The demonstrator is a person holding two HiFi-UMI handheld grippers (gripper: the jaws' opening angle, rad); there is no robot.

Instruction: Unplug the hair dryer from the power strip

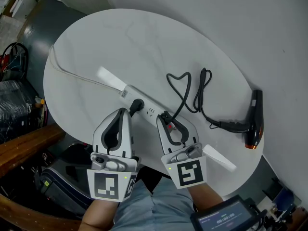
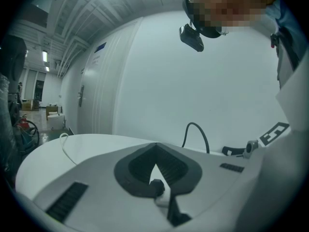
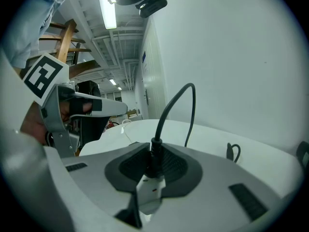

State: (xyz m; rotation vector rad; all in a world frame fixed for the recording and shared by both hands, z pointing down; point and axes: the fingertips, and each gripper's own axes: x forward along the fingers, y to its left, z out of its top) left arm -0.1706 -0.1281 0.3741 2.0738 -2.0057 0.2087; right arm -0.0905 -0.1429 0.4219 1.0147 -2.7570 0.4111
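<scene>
Progress looks partial: right gripper (image 1: pixel 166 118) clamps the hair dryer's (image 1: pixel 254 121) plug (image 3: pixel 155 161) at the power strip (image 1: pixel 149 110) by the table's (image 1: pixel 120 37) near edge, seemingly not yet free, while left gripper (image 1: pixel 124 112), jaws together, steadies alongside.

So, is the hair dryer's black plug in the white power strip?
Seemingly in: the black plug, clamped by the right gripper, sits against the white power strip, no prongs showing.

Cool, even light falls from ceiling strip lamps (image 3: pixel 108 11); shadows on the table (image 1: pixel 120 42) are soft. Both gripper views bulge, with dark vignetted corners.
</scene>
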